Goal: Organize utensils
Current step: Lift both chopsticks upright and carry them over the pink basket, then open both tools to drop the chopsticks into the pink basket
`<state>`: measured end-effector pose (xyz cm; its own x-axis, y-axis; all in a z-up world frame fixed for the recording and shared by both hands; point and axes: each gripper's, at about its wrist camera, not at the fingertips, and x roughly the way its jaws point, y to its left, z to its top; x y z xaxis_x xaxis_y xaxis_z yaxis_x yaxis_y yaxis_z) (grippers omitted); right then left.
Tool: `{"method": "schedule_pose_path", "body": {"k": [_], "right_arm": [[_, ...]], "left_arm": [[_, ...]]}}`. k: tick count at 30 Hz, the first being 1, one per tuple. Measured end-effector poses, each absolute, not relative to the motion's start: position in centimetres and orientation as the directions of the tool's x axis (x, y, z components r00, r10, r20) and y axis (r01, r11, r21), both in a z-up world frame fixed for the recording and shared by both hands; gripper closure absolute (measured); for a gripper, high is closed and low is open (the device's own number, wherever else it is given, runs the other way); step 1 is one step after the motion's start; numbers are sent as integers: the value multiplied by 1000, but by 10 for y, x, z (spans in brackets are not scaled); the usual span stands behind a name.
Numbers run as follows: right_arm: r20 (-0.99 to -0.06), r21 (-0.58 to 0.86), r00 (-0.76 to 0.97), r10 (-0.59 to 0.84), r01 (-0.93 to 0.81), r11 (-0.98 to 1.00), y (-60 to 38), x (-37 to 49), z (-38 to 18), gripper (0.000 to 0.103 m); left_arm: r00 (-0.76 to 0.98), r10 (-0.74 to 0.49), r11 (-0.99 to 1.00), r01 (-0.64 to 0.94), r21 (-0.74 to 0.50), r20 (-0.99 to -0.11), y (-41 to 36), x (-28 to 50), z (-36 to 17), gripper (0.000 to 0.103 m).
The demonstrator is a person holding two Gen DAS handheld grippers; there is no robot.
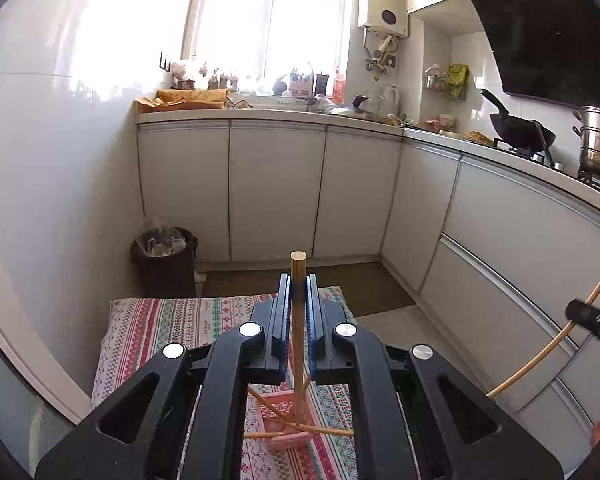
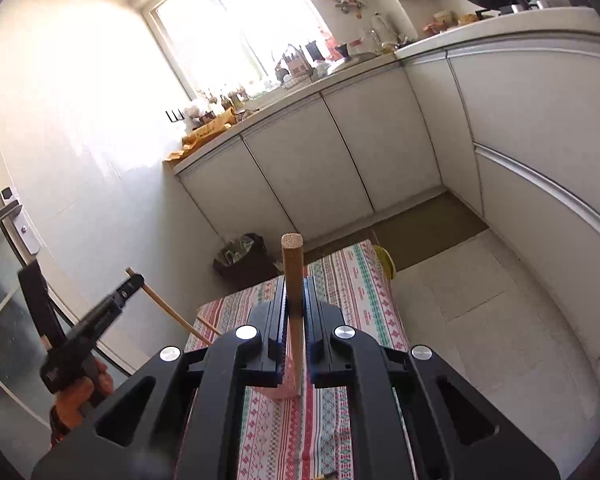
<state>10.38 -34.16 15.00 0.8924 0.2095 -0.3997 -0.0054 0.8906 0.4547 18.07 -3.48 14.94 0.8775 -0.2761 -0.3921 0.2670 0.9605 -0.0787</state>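
The left hand-held gripper [image 1: 299,292] is clenched on a chopstick [image 1: 298,320] held upright over the pink basket [image 1: 286,424], which sits on the patterned tabletop [image 1: 160,328]. More chopsticks [image 1: 320,431] lie criss-crossed in and across that basket. The right hand-held gripper [image 2: 295,292] likewise grasps its own chopstick [image 2: 293,280] (also upright), above the basket's corner [image 2: 280,390]. In each wrist view the other gripper shows at the frame's edge, holding its stick.

The setting was a home kitchen: white cabinets [image 1: 276,188] ran beneath a cluttered counter, a wok [image 1: 520,128] above them to the right, a window [image 1: 272,20] behind.
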Motion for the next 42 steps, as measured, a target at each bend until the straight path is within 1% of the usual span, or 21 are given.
{"method": "schedule_pose_path", "body": {"k": [5, 10, 14, 16, 19, 23, 24, 25, 26, 27, 28, 29, 32, 37, 39, 40, 41, 42], "right_arm": [[-351, 434, 912, 212, -42, 900, -324, 136, 174, 95], [-317, 391, 922, 221, -85, 916, -288, 170, 168, 95], [-343, 345, 908, 240, -115, 931, -250, 195, 144, 95], [-358, 299, 904, 236, -128, 945, -231, 204, 131, 95], [-387, 263, 890, 242, -146, 954, -210, 215, 114, 95], [-415, 232, 875, 249, -163, 959, -190, 222, 100, 95], [-420, 233, 871, 255, -168, 958, -186, 224, 97, 95], [-425, 234, 867, 260, -172, 957, -184, 225, 96, 92], [-429, 236, 864, 262, -172, 956, -183, 226, 94, 84], [-435, 239, 863, 258, -166, 957, -182, 227, 92, 75], [-434, 245, 865, 252, -157, 957, -181, 227, 92, 56], [-429, 249, 870, 245, -147, 957, -182, 226, 92, 53], [-423, 247, 875, 235, -138, 959, -181, 222, 94, 53], [-418, 248, 885, 207, -108, 963, -191, 214, 99, 53], [-411, 257, 890, 198, -96, 962, -196, 210, 102, 51], [-406, 258, 894, 190, -87, 962, -199, 206, 104, 48], [-400, 261, 899, 181, -78, 962, -201, 202, 105, 40], [-391, 268, 904, 175, -70, 961, -205, 197, 107, 36]], "left_arm": [[877, -241, 970, 231, -73, -416, -32, 202, 123, 97], [857, -225, 974, 209, -86, -464, -32, 213, 99, 95], [873, -219, 976, 190, -111, -435, -18, 206, 104, 94], [883, -216, 976, 181, -123, -417, -9, 201, 110, 90], [896, -223, 972, 177, -154, -385, 5, 192, 121, 88], [909, -227, 969, 174, -175, -350, 21, 180, 130, 83], [912, -224, 969, 171, -178, -345, 23, 178, 132, 80], [913, -222, 969, 168, -181, -342, 26, 176, 132, 78], [914, -220, 969, 164, -185, -342, 28, 175, 133, 78], [915, -216, 969, 159, -188, -342, 30, 174, 133, 76], [915, -213, 970, 155, -189, -341, 32, 173, 134, 76], [916, -212, 970, 154, -190, -342, 33, 173, 134, 76], [918, -205, 970, 145, -193, -340, 38, 170, 135, 76], [920, -201, 969, 136, -207, -337, 44, 166, 137, 71], [920, -197, 970, 133, -203, -339, 44, 162, 136, 68], [919, -197, 970, 133, -204, -341, 45, 160, 136, 66], [919, -198, 970, 132, -205, -342, 46, 158, 136, 64], [919, -197, 970, 131, -206, -342, 47, 155, 135, 59]]}}
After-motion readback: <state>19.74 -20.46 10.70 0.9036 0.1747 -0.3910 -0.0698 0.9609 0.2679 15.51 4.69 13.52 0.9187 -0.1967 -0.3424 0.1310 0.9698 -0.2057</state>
